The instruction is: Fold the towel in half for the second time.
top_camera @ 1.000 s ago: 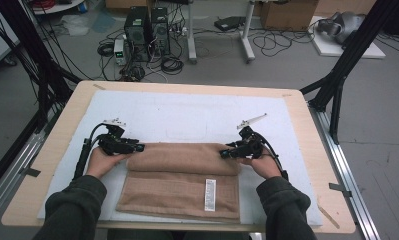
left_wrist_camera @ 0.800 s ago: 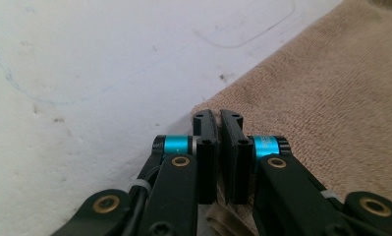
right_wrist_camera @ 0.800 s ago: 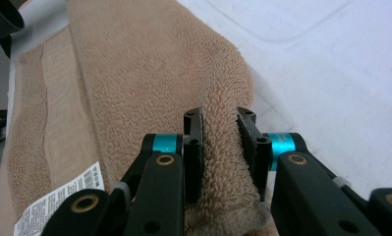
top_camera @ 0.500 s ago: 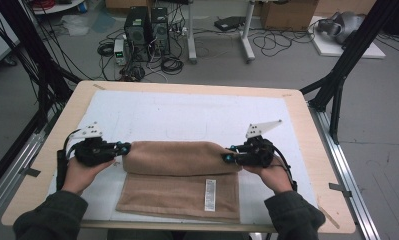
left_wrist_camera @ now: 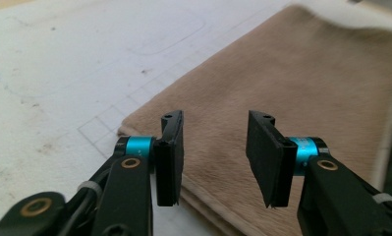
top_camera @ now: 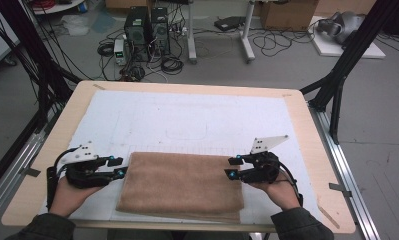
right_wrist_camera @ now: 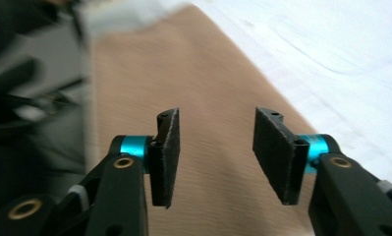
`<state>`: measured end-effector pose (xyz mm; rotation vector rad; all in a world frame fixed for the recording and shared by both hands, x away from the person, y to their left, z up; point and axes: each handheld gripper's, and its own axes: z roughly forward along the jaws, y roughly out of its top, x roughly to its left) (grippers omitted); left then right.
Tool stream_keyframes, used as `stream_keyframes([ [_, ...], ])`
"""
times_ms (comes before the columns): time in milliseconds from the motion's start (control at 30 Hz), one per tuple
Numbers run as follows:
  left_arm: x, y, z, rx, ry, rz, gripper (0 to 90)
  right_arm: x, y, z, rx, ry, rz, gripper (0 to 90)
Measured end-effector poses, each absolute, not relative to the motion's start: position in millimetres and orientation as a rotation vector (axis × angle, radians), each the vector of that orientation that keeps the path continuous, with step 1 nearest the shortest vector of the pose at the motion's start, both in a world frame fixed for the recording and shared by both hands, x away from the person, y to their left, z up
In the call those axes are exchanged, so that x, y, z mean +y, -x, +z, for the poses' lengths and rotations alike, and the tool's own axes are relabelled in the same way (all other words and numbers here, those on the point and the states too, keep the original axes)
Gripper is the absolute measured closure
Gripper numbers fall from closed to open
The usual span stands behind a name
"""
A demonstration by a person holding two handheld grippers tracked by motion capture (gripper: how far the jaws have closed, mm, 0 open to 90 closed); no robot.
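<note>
A tan towel [top_camera: 182,184] lies folded flat on the white mat [top_camera: 187,120], near the table's front edge. My left gripper [top_camera: 118,166] sits at the towel's left edge, open, with nothing between its jaws. In the left gripper view the towel [left_wrist_camera: 301,83] spreads ahead of the open left gripper [left_wrist_camera: 213,152]. At the towel's right edge my right gripper [top_camera: 232,167] is open too and holds nothing. The right gripper view shows the towel [right_wrist_camera: 203,83] below the parted jaws of the right gripper [right_wrist_camera: 215,152], somewhat blurred.
The wooden table [top_camera: 307,130] carries the white mat with faint drawn outlines [top_camera: 187,131]. Black frame legs [top_camera: 344,70] stand at the right and left. Computers and cables [top_camera: 147,30] sit on the floor beyond the far edge.
Both grippers pulled the towel's far fold toward the person, laid it flat, then let go and opened. The white label on the towel is now covered.
</note>
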<state>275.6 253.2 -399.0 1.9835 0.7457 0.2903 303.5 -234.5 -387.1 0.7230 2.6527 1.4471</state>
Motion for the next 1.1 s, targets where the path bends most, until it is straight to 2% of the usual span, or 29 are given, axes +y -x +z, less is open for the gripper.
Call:
stream_keyframes([
  [167, 236.1, -292.6, -414.6, 0.763, -2.067, 0.376, 53.5, -237.2, -316.1, -410.1, 2.591, -0.811, 1.332, 47.0],
  [233, 231.5, -300.0, -418.4, 0.771, -2.067, 0.396, 50.7, -237.9, -319.5, -416.5, 2.570, -0.825, 1.288, 46.3],
  [367, 226.4, -318.3, -424.0, 0.803, -2.052, 0.432, 50.8, -238.5, -330.7, -426.3, 2.582, -0.888, 1.295, 43.4],
  [400, 225.9, -323.5, -426.6, 0.824, -2.059, 0.418, 50.4, -238.8, -333.5, -427.9, 2.586, -0.890, 1.290, 43.2],
  [533, 223.4, -335.5, -440.9, 0.914, -2.107, 0.335, 39.2, -241.9, -343.3, -437.5, 2.597, -0.966, 1.247, 36.2],
  [567, 224.7, -335.5, -442.2, 0.908, -2.097, 0.329, 39.4, -242.6, -345.3, -440.5, 2.608, -0.997, 1.266, 36.8],
  [633, 226.7, -336.4, -442.8, 0.911, -2.083, 0.293, 44.5, -241.8, -348.1, -445.4, 2.649, -1.020, 1.287, 43.1],
  [667, 227.2, -336.2, -442.4, 0.907, -2.077, 0.284, 51.0, -241.5, -348.5, -445.9, 2.649, -1.019, 1.298, 53.2],
  [700, 226.6, -334.3, -441.1, 0.901, -2.072, 0.294, 60.9, -241.8, -348.5, -445.2, 2.659, -1.009, 1.325, 67.3],
  [767, 223.7, -331.2, -438.1, 0.895, -2.070, 0.318, 74.9, -239.3, -345.7, -441.9, 2.662, -0.935, 1.309, 72.7],
  [933, 218.5, -335.7, -429.8, 0.941, -1.955, 0.345, 78.9, -242.5, -352.7, -427.9, 2.582, -0.928, 1.263, 74.0],
  [1100, 209.0, -366.8, -412.2, 0.977, -1.903, 0.404, 79.0, -245.9, -391.2, -404.2, 2.530, -0.952, 1.205, 73.8],
])
